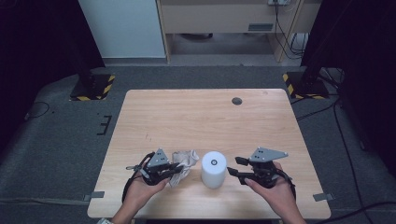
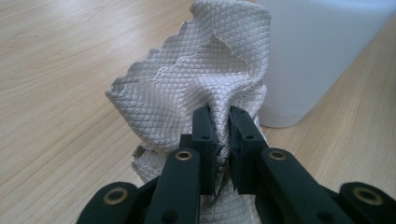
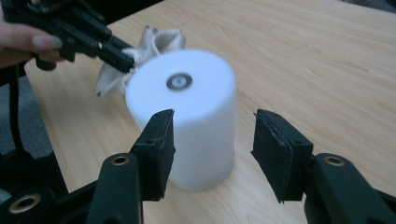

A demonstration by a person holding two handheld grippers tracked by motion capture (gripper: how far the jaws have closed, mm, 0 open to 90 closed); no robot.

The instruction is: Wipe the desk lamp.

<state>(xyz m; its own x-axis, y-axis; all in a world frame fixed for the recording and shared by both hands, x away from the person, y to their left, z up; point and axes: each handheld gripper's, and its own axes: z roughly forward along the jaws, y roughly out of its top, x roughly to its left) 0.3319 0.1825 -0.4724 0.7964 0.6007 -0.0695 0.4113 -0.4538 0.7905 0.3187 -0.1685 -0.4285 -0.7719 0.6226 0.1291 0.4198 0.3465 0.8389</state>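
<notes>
A crumpled whitish cloth [image 1: 185, 158] with a diamond weave lies near the wooden table's [image 1: 201, 116] front edge. My left gripper [image 1: 179, 167] is shut on a fold of it; in the left gripper view the jaws [image 2: 220, 123] pinch the cloth [image 2: 187, 88], which bunches up in front of them. Just right of the cloth stands an upright white cylinder [image 1: 214, 169] with a small round mark on top. My right gripper [image 1: 234, 167] sits just right of the cylinder, open and apart from it. In the right gripper view the cylinder [image 3: 196, 116] stands beyond the spread jaws [image 3: 215, 123].
A dark round hole [image 1: 237, 101] sits near the table's far edge. Yellow-and-black striped stand bases [image 1: 93, 88] [image 1: 303, 84] rest on the grey floor beyond both far corners. The table's far half is bare wood.
</notes>
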